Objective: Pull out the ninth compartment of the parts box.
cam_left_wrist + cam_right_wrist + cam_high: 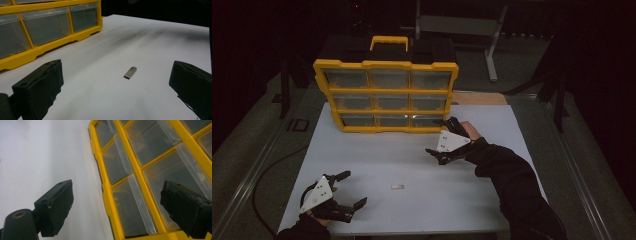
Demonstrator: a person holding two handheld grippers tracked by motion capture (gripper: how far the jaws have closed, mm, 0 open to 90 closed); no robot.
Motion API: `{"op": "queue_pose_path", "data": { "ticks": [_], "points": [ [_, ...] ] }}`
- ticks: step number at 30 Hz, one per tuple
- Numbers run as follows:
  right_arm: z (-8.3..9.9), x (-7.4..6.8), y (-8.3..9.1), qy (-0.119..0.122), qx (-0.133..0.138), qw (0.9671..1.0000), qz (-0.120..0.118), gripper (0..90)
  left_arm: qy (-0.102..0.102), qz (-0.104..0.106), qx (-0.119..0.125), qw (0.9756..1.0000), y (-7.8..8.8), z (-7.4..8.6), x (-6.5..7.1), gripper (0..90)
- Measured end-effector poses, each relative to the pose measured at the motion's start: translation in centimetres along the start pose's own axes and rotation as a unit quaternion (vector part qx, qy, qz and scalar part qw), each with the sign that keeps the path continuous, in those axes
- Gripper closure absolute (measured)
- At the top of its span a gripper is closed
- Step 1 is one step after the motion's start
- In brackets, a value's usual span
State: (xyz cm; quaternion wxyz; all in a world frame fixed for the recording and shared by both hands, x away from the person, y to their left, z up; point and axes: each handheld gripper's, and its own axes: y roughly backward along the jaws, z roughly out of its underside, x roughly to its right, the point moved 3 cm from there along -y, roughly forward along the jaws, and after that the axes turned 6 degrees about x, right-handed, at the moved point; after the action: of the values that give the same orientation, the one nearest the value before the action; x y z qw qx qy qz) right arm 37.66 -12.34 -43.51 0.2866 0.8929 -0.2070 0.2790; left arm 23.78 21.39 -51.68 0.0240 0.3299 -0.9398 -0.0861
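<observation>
Metal USB stick (130,72) lies between left gripper's (116,85) spread jaws; untouched.

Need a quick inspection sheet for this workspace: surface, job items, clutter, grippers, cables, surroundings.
Surface: white tabletop, bare apart from the items below; faint dark smudges in the left gripper view.
Job's things: small metal piece lying flat on the table between the grippers; yellow drawer organizer standing upright at the far edge, three rows of three clear drawers, all shut.
Clutter: nothing seen.
Grippers: left gripper near the front left corner, jaws open, pointed toward the metal piece, holding nothing; right gripper by the organizer's lower right corner, jaws open, holding nothing.
Cables: one dark cable curving off the table's left side.
Surroundings: dark room; grey frame behind the organizer.
</observation>
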Motion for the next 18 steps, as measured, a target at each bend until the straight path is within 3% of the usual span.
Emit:
{"op": "queue_pose_path", "data": {
  "ticks": [13,18],
  "points": [
    [0.4,0.5,-2.3,0.031,-0.017,0.9994,0.000,13.0,0.001,0.001,0.001,1.0000,0.1,0.0,0.0,0.0],
    [0.9,0.7,-3.4,0.060,-0.028,0.9978,-0.005,13.6,0.001,0.001,0.001,1.0000,0.0,0.0,0.0,0.0]
  ]
}}
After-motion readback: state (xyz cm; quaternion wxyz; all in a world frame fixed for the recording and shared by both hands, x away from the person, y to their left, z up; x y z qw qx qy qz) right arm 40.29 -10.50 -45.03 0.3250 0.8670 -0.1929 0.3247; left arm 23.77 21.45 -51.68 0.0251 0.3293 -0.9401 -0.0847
